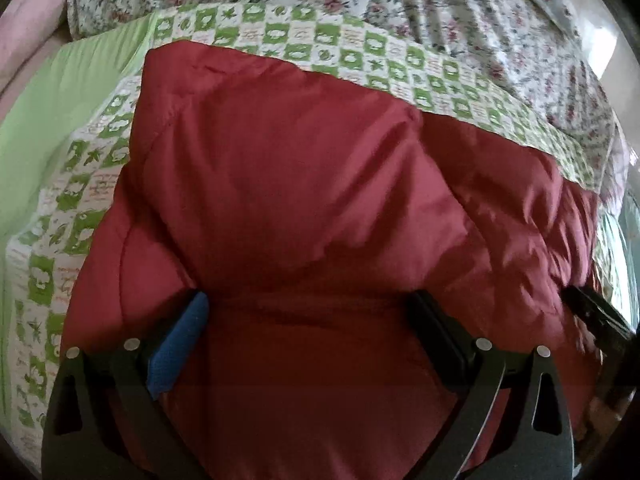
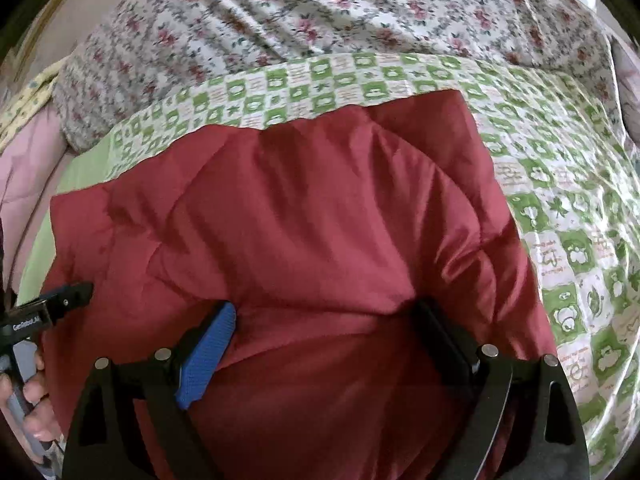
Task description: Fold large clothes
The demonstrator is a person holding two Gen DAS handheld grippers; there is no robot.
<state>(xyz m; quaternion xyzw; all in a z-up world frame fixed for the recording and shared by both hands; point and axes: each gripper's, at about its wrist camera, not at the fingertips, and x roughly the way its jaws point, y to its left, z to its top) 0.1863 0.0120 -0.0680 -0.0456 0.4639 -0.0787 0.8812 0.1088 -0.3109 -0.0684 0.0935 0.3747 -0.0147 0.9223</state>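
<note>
Hovering both tools over the red padded jacket (image 1: 320,208), I judge I am between folds: the garment already lies as a squarish bundle on the bed, one flap laid over its middle. Nearest me, the left tool (image 1: 308,312) has its jaws spread wide with nothing pinched; only red fabric lies below the gap. The right tool (image 2: 326,322) is likewise spread and empty over the same jacket. Next I would need to pick an edge, bring each tool down onto it and close before lifting across. My count: two tools, one jacket, one green checked sheet (image 2: 560,208) under it, and beyond that one floral quilt (image 2: 320,12).
</note>
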